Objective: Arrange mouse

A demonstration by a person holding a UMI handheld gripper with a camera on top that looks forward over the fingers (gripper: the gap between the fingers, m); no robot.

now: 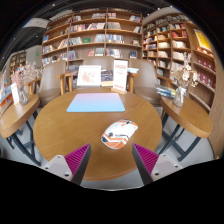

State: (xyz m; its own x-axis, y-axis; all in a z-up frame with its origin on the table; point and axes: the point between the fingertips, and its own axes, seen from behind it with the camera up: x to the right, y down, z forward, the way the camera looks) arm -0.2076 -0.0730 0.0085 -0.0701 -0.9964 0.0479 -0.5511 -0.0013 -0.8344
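A silver-white mouse (119, 132) with orange and dark markings lies on the round wooden table (60, 125), just ahead of my fingers and a little right of their midline. A light blue mouse mat (96, 102) lies flat beyond it, nearer the table's far side. My gripper (112, 158) is open and empty, its two magenta pads (78, 157) wide apart above the table's near edge. The mouse is apart from both fingers.
Two upright cards or books (103, 75) stand at the table's far edge. Chairs and side tables flank the round table. Vases with flowers stand at the left (22, 82) and the right (181, 85). Bookshelves (100, 35) line the back walls.
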